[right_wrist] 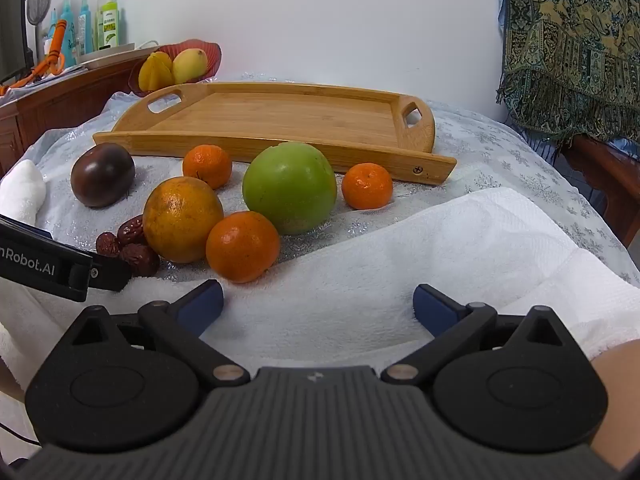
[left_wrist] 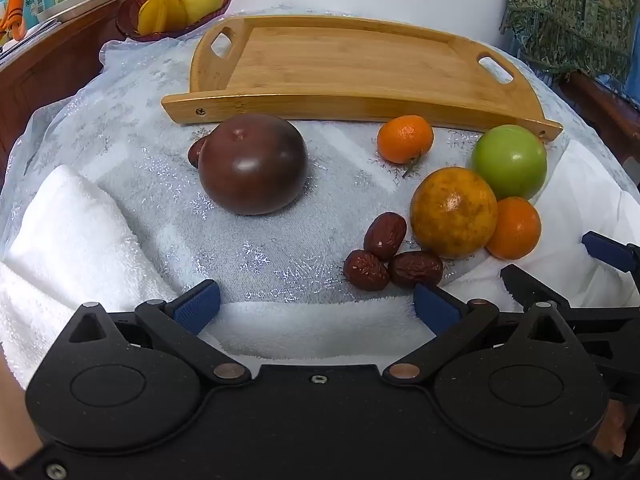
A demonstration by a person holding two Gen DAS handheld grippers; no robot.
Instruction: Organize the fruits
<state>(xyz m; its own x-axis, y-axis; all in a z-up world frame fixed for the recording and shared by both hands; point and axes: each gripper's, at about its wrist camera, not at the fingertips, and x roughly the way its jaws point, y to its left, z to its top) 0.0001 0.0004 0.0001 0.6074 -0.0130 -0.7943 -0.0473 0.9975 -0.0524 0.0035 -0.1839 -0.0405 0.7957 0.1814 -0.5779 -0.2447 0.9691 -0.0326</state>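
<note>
An empty bamboo tray (left_wrist: 352, 64) (right_wrist: 280, 114) lies at the back of the cloth-covered table. In front of it sit a dark purple fruit (left_wrist: 253, 164) (right_wrist: 102, 174), a green apple (left_wrist: 509, 161) (right_wrist: 290, 187), a large mottled orange (left_wrist: 453, 213) (right_wrist: 182, 219), small tangerines (left_wrist: 405, 138) (left_wrist: 514, 228) (right_wrist: 242, 246) (right_wrist: 367, 185) (right_wrist: 207, 165), and three red dates (left_wrist: 384, 254) (right_wrist: 128, 245). My left gripper (left_wrist: 316, 308) hangs open over the white towel, just short of the dates. My right gripper (right_wrist: 318, 305) is open too, near the closest tangerine.
A red bowl (left_wrist: 132, 8) (right_wrist: 212, 54) with a mango and a starfruit stands at the back left. Bottles (right_wrist: 108, 26) stand on a wooden sideboard on the left. A rolled white towel (left_wrist: 68, 224) lies left, and a patterned cloth (right_wrist: 572, 44) hangs right.
</note>
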